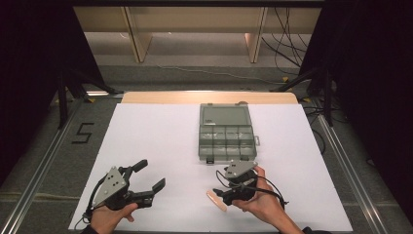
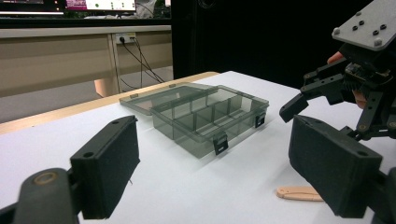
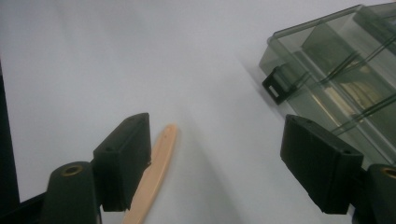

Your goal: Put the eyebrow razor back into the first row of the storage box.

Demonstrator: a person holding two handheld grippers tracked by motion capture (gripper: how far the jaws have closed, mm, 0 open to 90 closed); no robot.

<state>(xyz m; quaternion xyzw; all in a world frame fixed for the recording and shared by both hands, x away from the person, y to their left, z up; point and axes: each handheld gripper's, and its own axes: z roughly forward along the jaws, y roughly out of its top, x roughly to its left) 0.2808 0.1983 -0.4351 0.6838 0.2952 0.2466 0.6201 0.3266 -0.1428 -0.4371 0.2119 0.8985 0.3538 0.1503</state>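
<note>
The right tool (image 1: 221, 195), low and right of centre in the high view, has its black jaws apart above a flat, pale wooden stick (image 1: 217, 200) lying on the white counter (image 1: 146, 131); nothing is gripped. The left tool (image 1: 148, 178), lower left, also gapes empty. Just above, mid-frame, sits a smoky translucent plastic compartment box (image 1: 227, 139), lid open. A "5" (image 1: 83, 132) marks the floor.
</note>
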